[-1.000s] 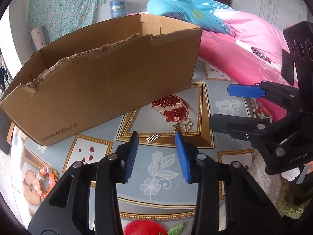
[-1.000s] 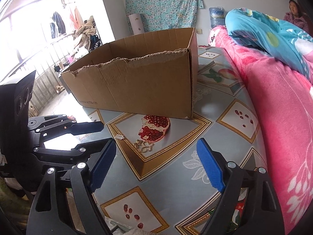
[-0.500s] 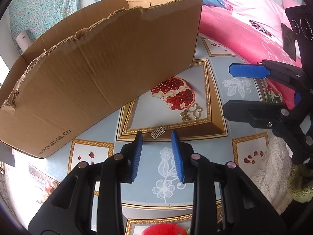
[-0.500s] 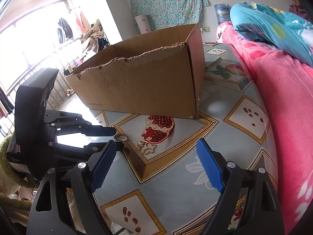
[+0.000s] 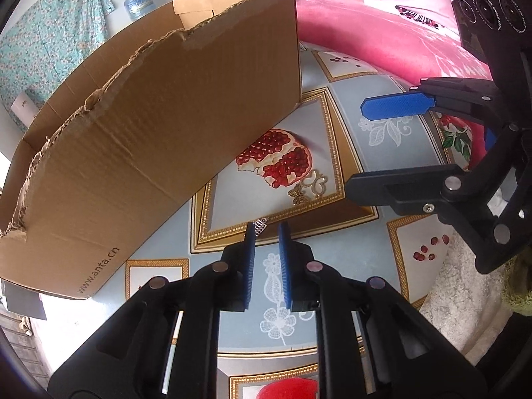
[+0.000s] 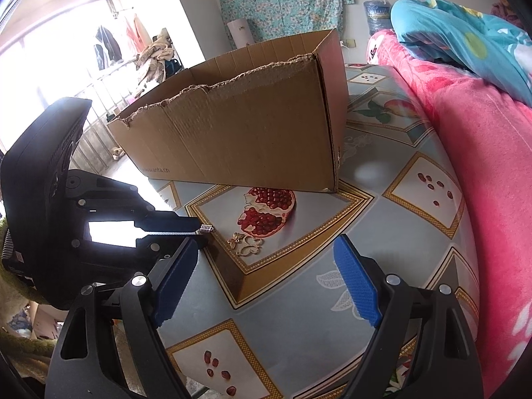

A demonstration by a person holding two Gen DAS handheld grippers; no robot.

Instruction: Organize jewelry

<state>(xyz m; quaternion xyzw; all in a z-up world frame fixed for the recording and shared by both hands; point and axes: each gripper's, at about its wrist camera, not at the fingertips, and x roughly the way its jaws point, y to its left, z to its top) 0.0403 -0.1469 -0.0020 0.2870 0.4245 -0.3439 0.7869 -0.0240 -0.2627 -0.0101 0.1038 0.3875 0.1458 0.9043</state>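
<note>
Two grippers: our left gripper (image 5: 267, 227) has just been closing, its narrowed tips at a small silver clasp (image 6: 205, 228) on the tablecloth (image 5: 332, 259); contact unclear. Only its view shows our right gripper (image 6: 266, 262) gaping, empty. Beyond: gold butterfly charms (image 6: 247, 243), cardboard box (image 6: 252, 139).

Brown box (image 5: 159, 139), pink blanket (image 6: 482, 173), blue fingers (image 6: 357, 289) (pomegranate-print tablecloth (image 5: 349, 249)).
</note>
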